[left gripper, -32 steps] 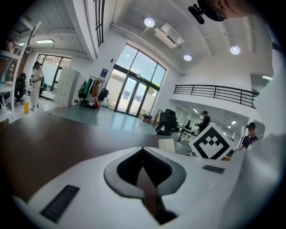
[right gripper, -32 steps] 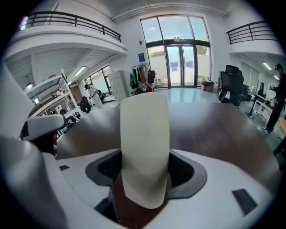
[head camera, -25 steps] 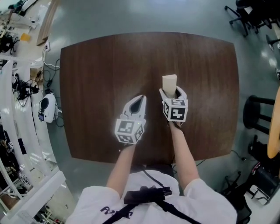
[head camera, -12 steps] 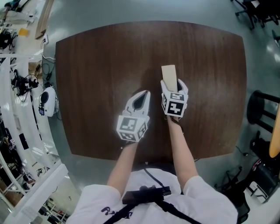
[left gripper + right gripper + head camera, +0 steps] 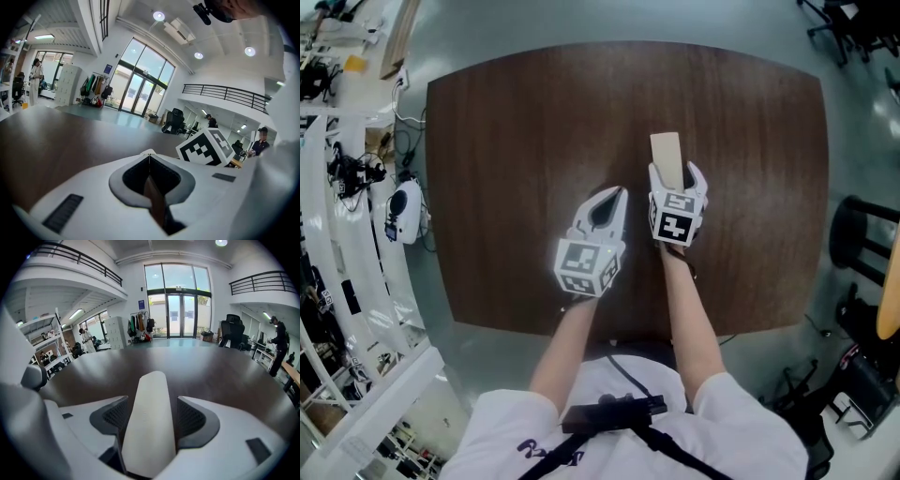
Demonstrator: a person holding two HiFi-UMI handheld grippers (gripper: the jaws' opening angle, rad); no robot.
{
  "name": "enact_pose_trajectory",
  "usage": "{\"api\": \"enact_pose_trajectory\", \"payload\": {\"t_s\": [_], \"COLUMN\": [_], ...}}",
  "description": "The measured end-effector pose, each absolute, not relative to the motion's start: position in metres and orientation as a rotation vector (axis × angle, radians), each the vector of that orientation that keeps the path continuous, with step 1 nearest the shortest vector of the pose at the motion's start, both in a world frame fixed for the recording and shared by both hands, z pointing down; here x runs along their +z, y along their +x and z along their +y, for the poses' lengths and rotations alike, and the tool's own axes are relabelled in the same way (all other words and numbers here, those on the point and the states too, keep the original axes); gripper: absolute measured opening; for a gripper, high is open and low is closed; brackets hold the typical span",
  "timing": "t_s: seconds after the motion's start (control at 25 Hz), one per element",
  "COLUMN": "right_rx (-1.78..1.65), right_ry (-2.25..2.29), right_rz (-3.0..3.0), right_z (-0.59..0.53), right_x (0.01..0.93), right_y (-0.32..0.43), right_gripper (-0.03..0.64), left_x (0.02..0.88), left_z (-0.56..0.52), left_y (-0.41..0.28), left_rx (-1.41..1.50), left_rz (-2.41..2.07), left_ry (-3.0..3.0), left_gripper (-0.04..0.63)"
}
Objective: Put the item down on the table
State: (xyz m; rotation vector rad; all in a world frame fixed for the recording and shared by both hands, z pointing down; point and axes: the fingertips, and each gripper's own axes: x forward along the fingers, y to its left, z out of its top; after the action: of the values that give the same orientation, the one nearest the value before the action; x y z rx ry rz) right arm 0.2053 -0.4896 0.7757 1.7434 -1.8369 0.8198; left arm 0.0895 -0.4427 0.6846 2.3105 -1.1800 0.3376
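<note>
A cream, flat, round-ended item sticks out forward from my right gripper, which is shut on it above the middle of the dark wood table. In the right gripper view the item fills the gap between the two jaws of the right gripper, over the table. My left gripper hovers just to the left, shut with nothing in it. Its jaws meet in a thin line in the left gripper view.
Office chairs stand beyond the table's far right corner and a black stool at the right. White shelving with cables and a white device line the left side. The person's arms reach in from the near edge.
The right gripper has kept its hold on the item, which now looks longer and tipped further forward. The left gripper has drifted slightly toward the right one.
</note>
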Motion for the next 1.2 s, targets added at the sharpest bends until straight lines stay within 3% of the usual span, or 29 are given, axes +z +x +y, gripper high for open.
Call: {"api": "enact_pose_trajectory", "payload": {"t_s": [0.4, 0.8, 1.0, 1.2], "right_rx": [0.667, 0.632, 0.558, 0.466], "right_ry": [1.891, 1.811, 1.798, 1.806], "right_rz": [-1.980, -2.112, -2.193, -2.275], "right_z": [-0.444, -0.358, -0.323, -0.301], "right_x": [0.678, 0.607, 0.576, 0.533], "right_y": [0.203, 0.150, 0.120, 0.104], "right_gripper": [0.311, 0.310, 0.173, 0.115], "left_x": [0.632, 0.550, 0.520, 0.508], "left_z": [-0.399, -0.346, -0.317, -0.288], "left_y": [0.064, 0.038, 0.026, 0.019], "left_rx": [0.275, 0.173, 0.137, 0.129], "left_rz": [-1.211, -1.245, -1.248, -1.236], "left_ry": [2.376, 2.499, 2.557, 2.583], "left_gripper": [0.012, 0.012, 0.012, 0.012]}}
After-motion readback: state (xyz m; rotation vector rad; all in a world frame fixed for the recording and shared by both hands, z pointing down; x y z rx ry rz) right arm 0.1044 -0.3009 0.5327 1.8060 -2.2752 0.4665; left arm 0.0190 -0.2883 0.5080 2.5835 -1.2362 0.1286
